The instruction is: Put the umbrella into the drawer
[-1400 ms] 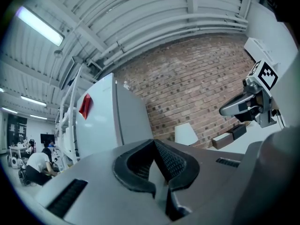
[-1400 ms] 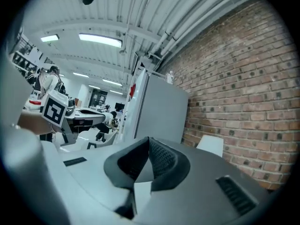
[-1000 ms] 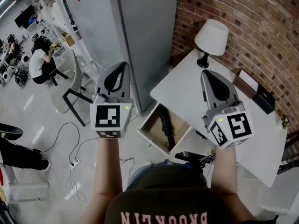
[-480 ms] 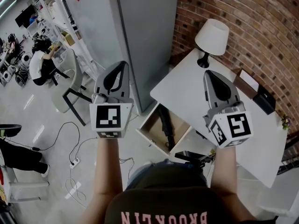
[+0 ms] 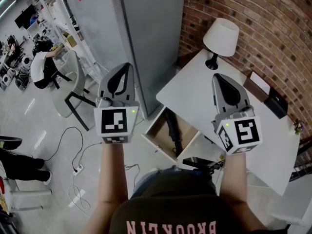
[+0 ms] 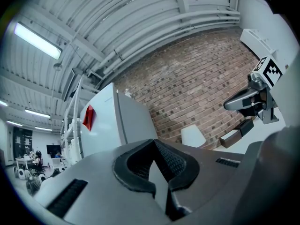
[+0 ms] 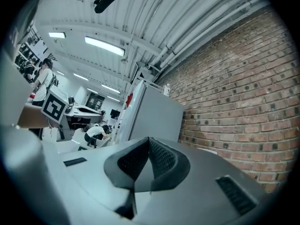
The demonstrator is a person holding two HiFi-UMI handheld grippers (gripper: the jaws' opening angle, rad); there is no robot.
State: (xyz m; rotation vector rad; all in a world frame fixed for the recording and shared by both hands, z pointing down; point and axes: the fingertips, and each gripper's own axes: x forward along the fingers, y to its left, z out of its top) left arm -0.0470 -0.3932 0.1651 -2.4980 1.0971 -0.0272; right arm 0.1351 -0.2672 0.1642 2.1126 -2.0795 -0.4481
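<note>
A black folded umbrella (image 5: 173,130) lies inside the open drawer (image 5: 157,131), which sticks out from under the white table (image 5: 195,89). I hold both grippers raised in front of me, above the drawer and apart from it. My left gripper (image 5: 123,68) (image 6: 153,142) is over the floor to the drawer's left, jaws shut and empty. My right gripper (image 5: 218,77) (image 7: 149,139) is over the table to the drawer's right, jaws also shut and empty. Both gripper views look out at the room, the wall and the ceiling; neither shows the umbrella or the drawer.
A white-shaded lamp (image 5: 220,37) stands at the table's far corner by the brick wall (image 5: 253,28). A tall grey cabinet (image 5: 146,28) rises behind the drawer. A chair (image 5: 73,89) and floor cables (image 5: 73,169) lie to the left. A person (image 5: 41,62) sits far left.
</note>
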